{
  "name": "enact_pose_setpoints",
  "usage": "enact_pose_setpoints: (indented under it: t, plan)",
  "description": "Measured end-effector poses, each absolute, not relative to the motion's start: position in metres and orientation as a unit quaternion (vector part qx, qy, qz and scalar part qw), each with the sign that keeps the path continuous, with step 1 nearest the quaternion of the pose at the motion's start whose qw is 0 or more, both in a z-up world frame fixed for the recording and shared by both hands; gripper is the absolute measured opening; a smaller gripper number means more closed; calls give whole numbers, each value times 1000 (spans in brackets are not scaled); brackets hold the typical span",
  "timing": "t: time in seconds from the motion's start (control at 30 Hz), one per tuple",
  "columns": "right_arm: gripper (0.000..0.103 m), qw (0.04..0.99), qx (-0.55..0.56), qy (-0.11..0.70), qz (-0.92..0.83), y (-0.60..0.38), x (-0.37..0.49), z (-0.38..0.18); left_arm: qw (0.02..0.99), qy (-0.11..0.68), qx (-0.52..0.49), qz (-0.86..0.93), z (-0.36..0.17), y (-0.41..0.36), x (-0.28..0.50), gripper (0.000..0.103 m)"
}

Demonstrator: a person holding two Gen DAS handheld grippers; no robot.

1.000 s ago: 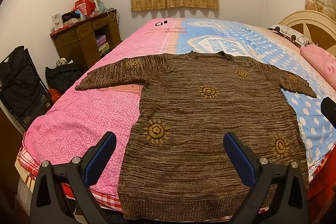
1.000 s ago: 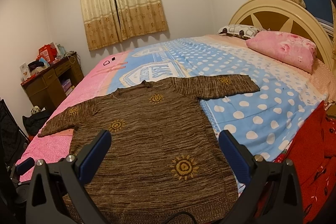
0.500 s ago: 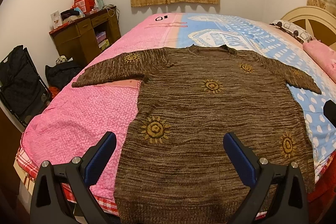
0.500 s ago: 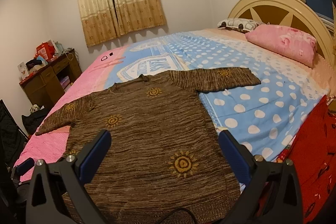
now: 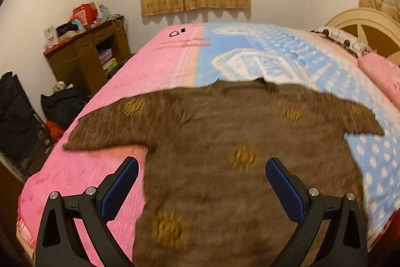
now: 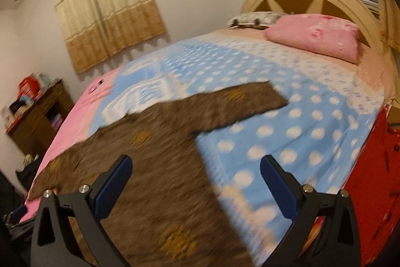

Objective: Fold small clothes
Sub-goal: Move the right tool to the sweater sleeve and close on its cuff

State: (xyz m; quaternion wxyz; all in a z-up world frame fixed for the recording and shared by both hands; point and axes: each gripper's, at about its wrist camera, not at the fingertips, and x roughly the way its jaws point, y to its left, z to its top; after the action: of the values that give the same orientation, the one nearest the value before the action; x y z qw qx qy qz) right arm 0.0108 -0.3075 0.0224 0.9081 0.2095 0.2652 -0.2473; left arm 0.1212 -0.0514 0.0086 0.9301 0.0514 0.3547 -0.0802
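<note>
both tools, left tool (image 5: 201, 182) and right tool (image 6: 196, 179), gape empty over the blurred, flat brown sweater (image 5: 225, 154) with yellow suns.

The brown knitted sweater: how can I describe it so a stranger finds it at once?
Look at the large bed with the pink and blue cover. The brown knitted sweater lies flat across its near end, both short sleeves spread out. It is the only dark garment there, with yellow sun shapes on it.
</note>
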Motion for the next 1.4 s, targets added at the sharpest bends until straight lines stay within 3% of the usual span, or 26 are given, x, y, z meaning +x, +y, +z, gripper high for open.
enact_pose_setpoints:
  t: [0.23, 0.3, 0.43, 0.6, 0.73, 0.77, 0.87, 1.0, 1.23, 1.4]
  plan:
    - [102, 840, 330, 256, -346, -455, 19, 10, 927, 362, 22, -91, 11, -70, 188, 102]
    - [92, 826, 357, 262, -350, -487, 31, 0, 925, 370, 22, -88, 3, -77, 203, 102]
    - [83, 816, 350, 303, -345, -508, 66, -26, 914, 399, 36, -70, -24, -88, 223, 102]
    - [65, 801, 320, 364, -352, -526, 108, -66, 897, 436, 25, -71, -52, -87, 232, 102]
    - [62, 817, 274, 365, -352, -517, 123, -66, 899, 433, 34, -57, -57, -84, 231, 102]
    - [58, 819, 258, 371, -354, -514, 127, -67, 899, 434, 33, -55, -58, -83, 230, 102]
    - [30, 820, 243, 372, -360, -513, 127, -70, 898, 435, 30, -54, -59, -78, 228, 102]
    - [16, 828, 245, 377, -335, -517, 131, -67, 900, 431, 28, -51, -56, -68, 223, 102]
    - [15, 861, 225, 348, -295, -486, 151, -18, 907, 420, -4, -32, -44, -34, 212, 102]
    - [15, 911, 191, 324, -171, -398, 194, 44, 913, 407, -33, -18, -35, -6, 204, 102]
